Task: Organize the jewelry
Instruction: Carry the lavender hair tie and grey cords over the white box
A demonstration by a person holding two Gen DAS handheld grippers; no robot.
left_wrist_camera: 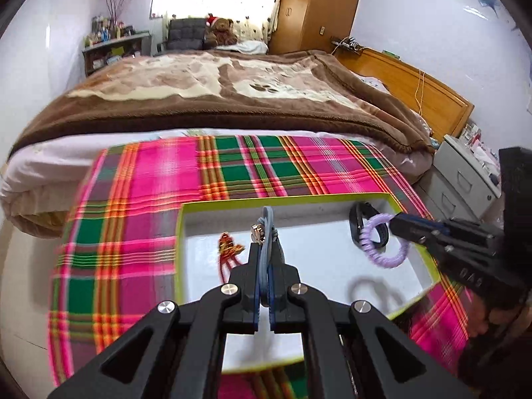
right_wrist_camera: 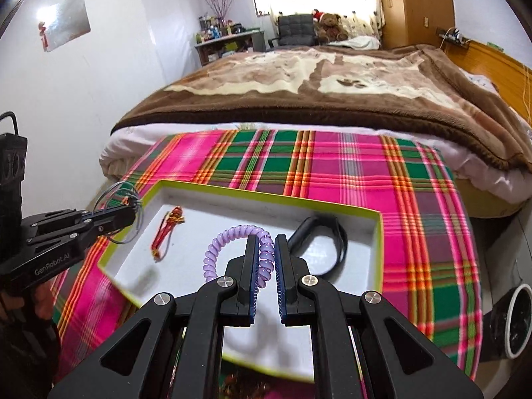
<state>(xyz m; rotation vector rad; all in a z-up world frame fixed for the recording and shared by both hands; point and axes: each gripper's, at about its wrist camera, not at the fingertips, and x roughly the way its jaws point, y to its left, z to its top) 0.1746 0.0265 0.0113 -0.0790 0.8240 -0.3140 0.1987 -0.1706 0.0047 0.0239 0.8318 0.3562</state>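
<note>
Your left gripper [left_wrist_camera: 264,252] pinches a grey cord bracelet [left_wrist_camera: 267,232] between nearly closed jaws, above the white tray's [right_wrist_camera: 332,212] left side. Your right gripper [right_wrist_camera: 266,249] clamps the purple coil bracelet [right_wrist_camera: 229,242] over the tray's middle. Inside the tray lie 2 pieces: a red knotted charm [right_wrist_camera: 168,229] and a black band [right_wrist_camera: 319,239].

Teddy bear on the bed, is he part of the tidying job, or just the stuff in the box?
Part of the job:
purple coil bracelet, held in the right tongs
grey cord necklace, held in the left tongs
red tassel charm
black wristband
white box

Just lying about:
teddy bear
brown blanket
checked cloth
chair
</note>
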